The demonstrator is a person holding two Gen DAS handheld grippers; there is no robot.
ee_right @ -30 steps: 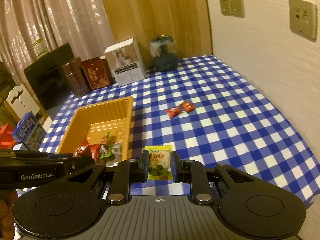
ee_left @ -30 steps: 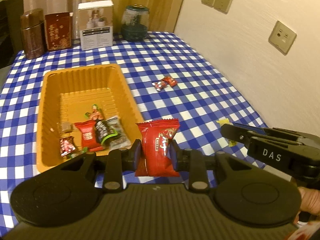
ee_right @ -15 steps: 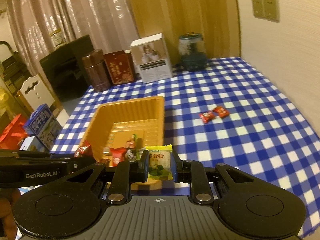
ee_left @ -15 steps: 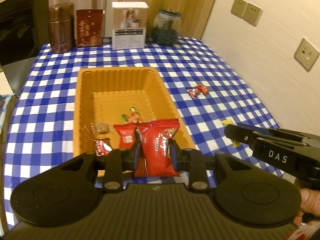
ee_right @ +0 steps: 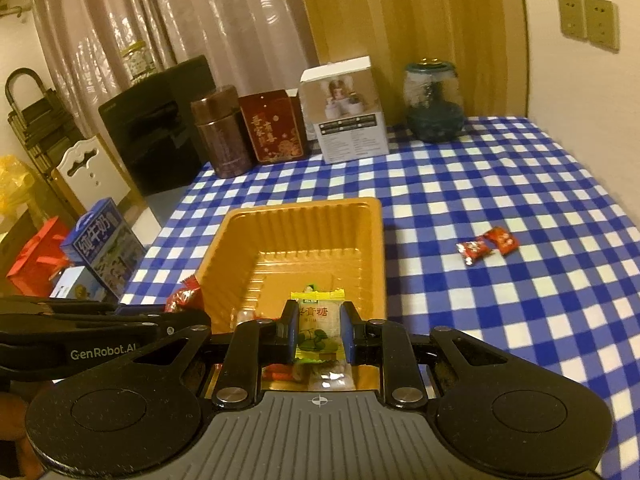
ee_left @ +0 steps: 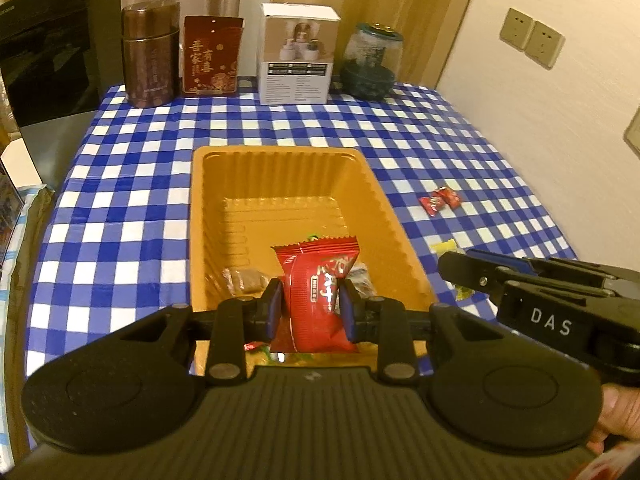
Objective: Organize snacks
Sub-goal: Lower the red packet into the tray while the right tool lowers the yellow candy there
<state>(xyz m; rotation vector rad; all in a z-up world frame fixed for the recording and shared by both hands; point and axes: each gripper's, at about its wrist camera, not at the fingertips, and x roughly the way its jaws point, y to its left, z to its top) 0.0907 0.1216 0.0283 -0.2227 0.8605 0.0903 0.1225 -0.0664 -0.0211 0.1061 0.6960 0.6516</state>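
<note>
My left gripper (ee_left: 312,310) is shut on a red snack packet (ee_left: 316,292) and holds it over the near end of the orange tray (ee_left: 280,168). Just to its right, my right gripper (ee_right: 319,330) is shut on a yellow-green candy packet (ee_right: 318,328), also above the tray's (ee_right: 304,216) near end. Several wrapped snacks lie in the tray below, partly hidden by the grippers. Two red candies (ee_left: 440,200) (ee_right: 488,244) lie on the blue checked cloth to the tray's right. The right gripper's side shows in the left wrist view (ee_left: 540,280).
Along the table's far edge stand a brown tin (ee_left: 150,54), a red box (ee_left: 212,56), a white box (ee_left: 298,60) and a glass jar (ee_left: 372,60). A wall with sockets runs along the right. Boxes and a chair sit off the table's left side (ee_right: 100,248).
Both grippers have moved left with their packets, from beside the tray's right rim to above its near end. The tray now lies straight ahead in both views.
</note>
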